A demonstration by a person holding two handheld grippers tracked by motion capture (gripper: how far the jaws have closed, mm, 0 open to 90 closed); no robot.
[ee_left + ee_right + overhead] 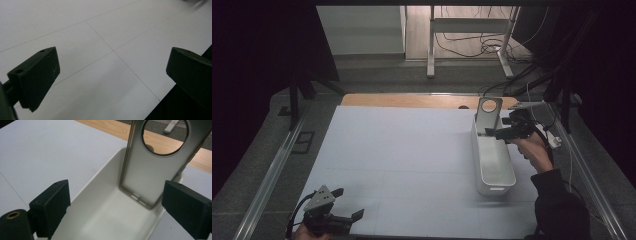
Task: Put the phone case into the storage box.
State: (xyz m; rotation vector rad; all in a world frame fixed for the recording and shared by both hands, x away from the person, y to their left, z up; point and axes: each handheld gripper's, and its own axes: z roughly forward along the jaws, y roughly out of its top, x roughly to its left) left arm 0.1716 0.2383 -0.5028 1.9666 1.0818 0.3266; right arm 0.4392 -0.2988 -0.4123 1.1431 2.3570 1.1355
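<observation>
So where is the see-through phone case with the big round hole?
In the high view the phone case stands at the table's right side, leaning against the far end of the white bin, just left of the right gripper.

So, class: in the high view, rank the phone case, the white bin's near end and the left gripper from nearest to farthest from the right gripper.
1. Phone case, leaning in the bin's far end, beside the right gripper.
2. White bin, near end, toward the person.
3. Left gripper, near-left table corner.
</observation>
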